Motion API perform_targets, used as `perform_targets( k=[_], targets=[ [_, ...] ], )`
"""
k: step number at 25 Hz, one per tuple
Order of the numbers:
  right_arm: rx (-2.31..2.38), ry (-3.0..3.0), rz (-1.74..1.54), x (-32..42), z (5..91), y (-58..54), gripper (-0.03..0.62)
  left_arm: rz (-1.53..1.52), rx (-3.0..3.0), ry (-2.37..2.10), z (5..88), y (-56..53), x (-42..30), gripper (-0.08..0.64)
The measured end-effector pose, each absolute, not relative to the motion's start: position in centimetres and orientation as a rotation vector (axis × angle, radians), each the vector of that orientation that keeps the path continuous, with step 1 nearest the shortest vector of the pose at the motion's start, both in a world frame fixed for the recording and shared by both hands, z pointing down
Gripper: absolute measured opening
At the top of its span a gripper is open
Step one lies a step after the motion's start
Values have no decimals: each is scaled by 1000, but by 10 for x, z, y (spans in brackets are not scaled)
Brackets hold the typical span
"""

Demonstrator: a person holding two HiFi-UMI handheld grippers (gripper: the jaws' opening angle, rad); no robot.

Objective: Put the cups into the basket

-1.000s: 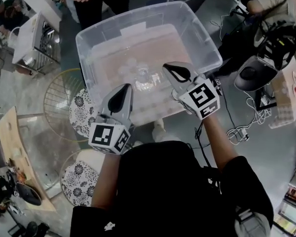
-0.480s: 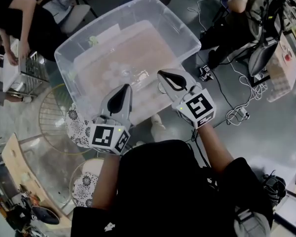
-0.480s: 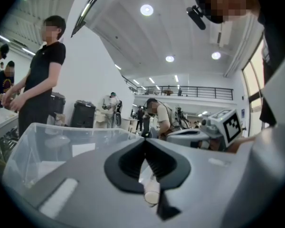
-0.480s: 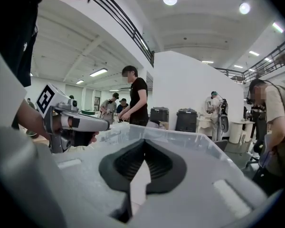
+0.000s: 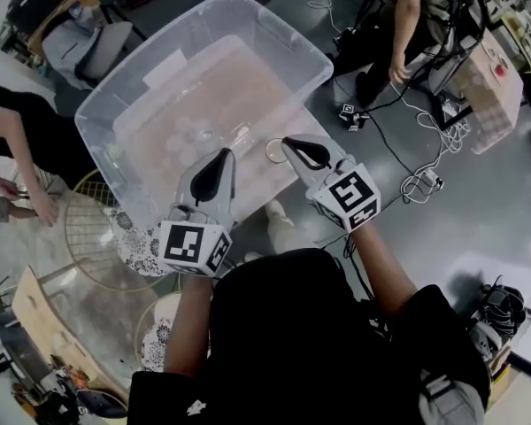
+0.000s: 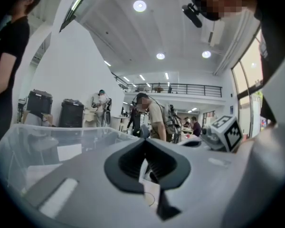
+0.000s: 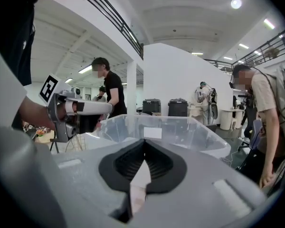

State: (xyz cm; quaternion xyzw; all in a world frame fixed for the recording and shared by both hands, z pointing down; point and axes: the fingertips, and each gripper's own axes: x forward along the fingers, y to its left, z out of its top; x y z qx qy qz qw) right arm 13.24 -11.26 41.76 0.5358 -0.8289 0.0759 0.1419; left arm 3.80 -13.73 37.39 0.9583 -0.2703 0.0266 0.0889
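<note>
1. Swung since a second ago: the large clear plastic tub (image 5: 274, 20) now lies skewed toward the upper left.
2. Clear plastic cups (image 5: 190, 135): faint, see-through, clustered on the tub floor.
3. My left tongs (image 5: 219, 155) and right tongs (image 5: 294, 142): both pressed together, empty, at the tub's near wall.
4. Round yellow wire basket (image 5: 81, 237): beside the tub's left corner.

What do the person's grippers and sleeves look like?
The left gripper and right gripper are light grey, tapering shells with black ribbed pads. Each carries a white cube with black square markers at its rear. The person wears a black short-sleeved top.
</note>
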Motion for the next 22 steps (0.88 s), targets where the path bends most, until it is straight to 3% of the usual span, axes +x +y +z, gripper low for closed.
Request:
perform_targets(
  k=[14,22],
  targets=[
    [1338,-2213,354,155,544,-113,3,168,2824,-757,394,-144,62,8],
    [1151,-2142,491,144,630,-116,77,217,2805,-773,403,-151,64,8]
  ],
)
